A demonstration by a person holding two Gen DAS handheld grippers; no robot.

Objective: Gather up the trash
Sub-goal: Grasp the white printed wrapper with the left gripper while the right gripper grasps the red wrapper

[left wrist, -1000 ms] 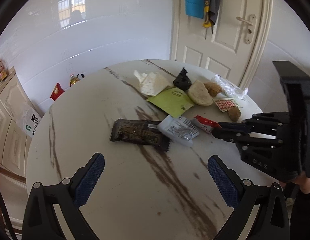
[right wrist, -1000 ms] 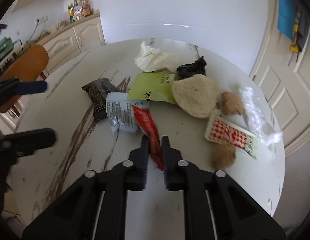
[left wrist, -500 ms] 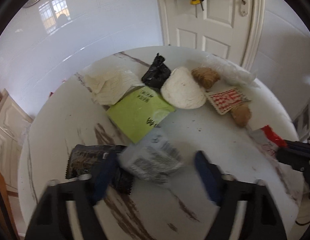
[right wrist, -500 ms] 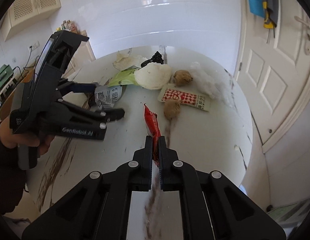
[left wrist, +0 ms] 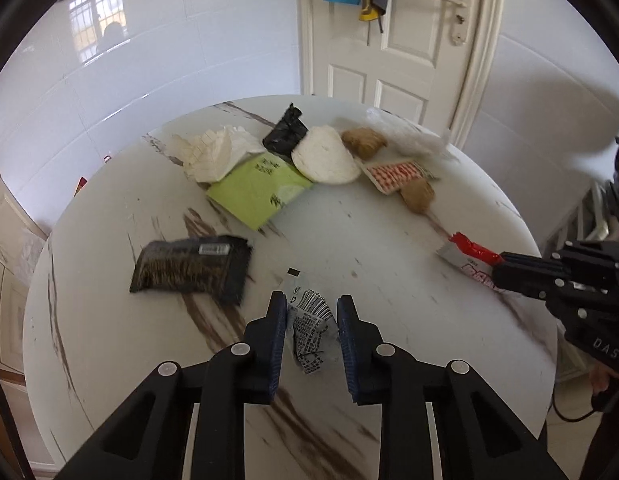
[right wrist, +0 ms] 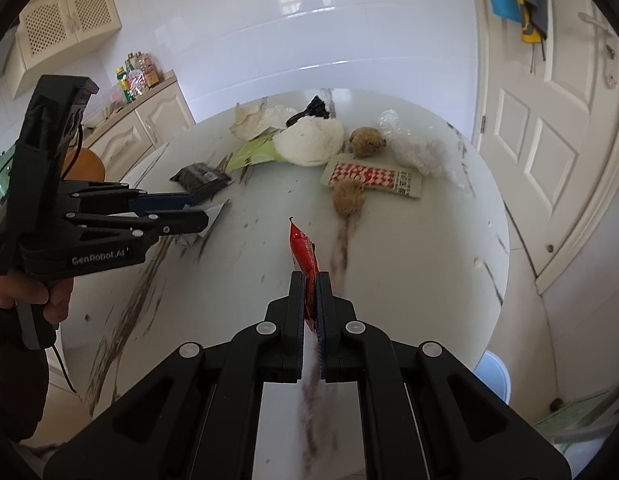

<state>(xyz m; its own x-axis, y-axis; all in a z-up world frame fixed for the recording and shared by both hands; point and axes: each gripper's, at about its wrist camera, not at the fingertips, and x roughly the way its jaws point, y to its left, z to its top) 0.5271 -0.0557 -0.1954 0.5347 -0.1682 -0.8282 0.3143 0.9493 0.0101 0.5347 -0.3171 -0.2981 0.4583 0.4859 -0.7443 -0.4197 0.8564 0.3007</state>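
Right up close in the left wrist view, the left gripper (left wrist: 311,312) has a crumpled white wrapper with a barcode (left wrist: 309,330) sitting between its blue pads (left wrist: 278,330), and the jaws are closing in on it, the pads look to be touching its sides already. Over at the near right edge of the round marble table (left wrist: 389,280) the right gripper (right wrist: 310,294) is clamped tight on a red snack wrapper (right wrist: 303,250), which sticks up out of the jaws with its far end lifted off the tabletop. A bit further in on the left there's a dark brown snack packet (left wrist: 191,268) lying flat, just beside the left gripper's tips. Past that, mid table, a lime green packet (left wrist: 259,192) lies flat, with a brown lump (left wrist: 417,196) over on the right touching the edge of a red and white checked packet (left wrist: 395,172). At the far side it's a whole pile: crumpled white tissue (left wrist: 213,152), a black bag scrap (left wrist: 287,132), a round white bun-looking thing (left wrist: 325,156), another brown lump (left wrist: 363,142) and some clear plastic film (left wrist: 413,140). Behind the table is a white door (left wrist: 401,40) with stuff hanging on it
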